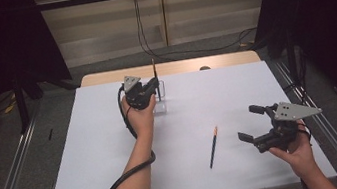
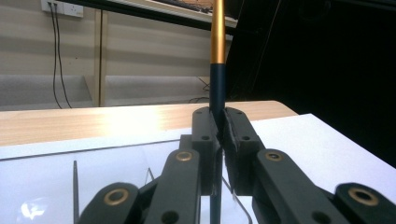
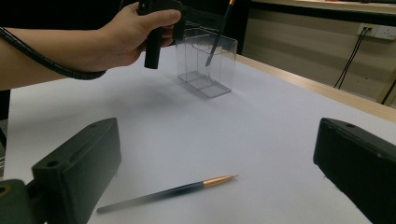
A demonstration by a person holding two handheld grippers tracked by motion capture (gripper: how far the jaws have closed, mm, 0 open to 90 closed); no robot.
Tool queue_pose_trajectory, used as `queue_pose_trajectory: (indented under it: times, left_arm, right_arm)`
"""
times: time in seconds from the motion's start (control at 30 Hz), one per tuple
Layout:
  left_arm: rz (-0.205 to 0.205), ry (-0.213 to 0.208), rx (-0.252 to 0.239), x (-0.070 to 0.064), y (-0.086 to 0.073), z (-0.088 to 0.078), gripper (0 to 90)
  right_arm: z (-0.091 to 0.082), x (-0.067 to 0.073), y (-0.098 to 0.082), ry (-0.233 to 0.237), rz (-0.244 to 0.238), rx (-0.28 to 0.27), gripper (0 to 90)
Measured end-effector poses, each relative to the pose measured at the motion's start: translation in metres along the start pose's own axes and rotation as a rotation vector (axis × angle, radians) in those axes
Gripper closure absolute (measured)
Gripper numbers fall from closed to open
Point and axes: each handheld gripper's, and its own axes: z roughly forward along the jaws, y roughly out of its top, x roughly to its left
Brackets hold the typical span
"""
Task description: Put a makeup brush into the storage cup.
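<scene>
The left gripper (image 1: 151, 88) has its jaws clamped tight on a dark pen with a gold end (image 2: 217, 60), holding it upright with the lower end down inside the clear box (image 3: 206, 65) at the far side of the white mat (image 1: 114, 148). From the right gripper view the pen leans a little inside the box, and I cannot tell whether its tip touches the bottom. The right gripper (image 1: 251, 123) hangs near the mat's right edge with its jaws spread wide and nothing between them. A 2nd pen (image 1: 213, 147) lies flat on the mat just to its left.

The box looks light and unanchored. If the left gripper lets go while the pen is tilted, it could knock the wall and tip the box. For the 2nd pen, thin and flat on the mat, the jaws could easily slide off or roll it away.
</scene>
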Motion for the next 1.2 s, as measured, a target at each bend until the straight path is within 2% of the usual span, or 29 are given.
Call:
queue_pose_trajectory:
  times: [0.47, 0.57, 0.6, 0.63, 0.73, 0.77, 0.87, 0.9, 0.97, 1.07, 1.2]
  left_arm:
    - [-0.002, -0.005, 0.011, 0.0, -0.003, 0.0, 83.6]
    - [-0.02, -0.009, 0.014, -0.002, -0.002, -0.001, 83.0]
    - [-0.026, -0.011, 0.009, -0.002, -0.001, -0.002, 80.7]
    - [-0.035, -0.013, 0.0, -0.002, 0.0, -0.002, 72.2]
    - [-0.026, -0.003, -0.011, -0.003, 0.001, -0.004, 58.0]
    - [-0.032, -0.019, -0.018, -0.003, 0.003, -0.005, 56.4]
    - [-0.01, -0.024, -0.019, -0.004, 0.005, -0.007, 49.7]
    - [-0.002, -0.036, -0.021, -0.004, 0.006, -0.008, 49.7]
    - [0.011, -0.055, -0.035, -0.005, 0.009, -0.01, 43.3]
    - [0.034, -0.062, -0.047, -0.006, 0.01, -0.012, 35.7]
    - [0.055, -0.078, -0.055, -0.007, 0.011, -0.014, 30.3]
  right_arm:
    - [0.0, 0.0, 0.0, 0.001, -0.002, 0.002, 0.4]
    - [0.0, 0.0, 0.0, 0.003, -0.001, 0.003, 0.4]
    - [0.0, 0.0, 0.0, 0.002, -0.002, 0.003, 0.4]
    - [0.0, 0.0, 0.0, 0.002, -0.003, 0.004, 0.5]
    - [0.0, 0.0, 0.0, 0.0, -0.004, 0.004, 0.5]
    - [0.0, 0.0, 0.0, 0.0, -0.003, 0.003, 0.5]
    - [0.0, 0.0, 0.0, 0.001, -0.003, 0.003, 0.5]
    - [0.0, 0.0, 0.0, 0.0, -0.003, 0.003, 0.5]
    - [0.001, 0.0, 0.0, 0.001, -0.004, 0.005, 0.5]
    - [0.001, 0.001, 0.0, 0.005, -0.005, 0.005, 0.5]
    - [0.001, 0.001, 0.0, 0.006, -0.006, 0.006, 0.5]
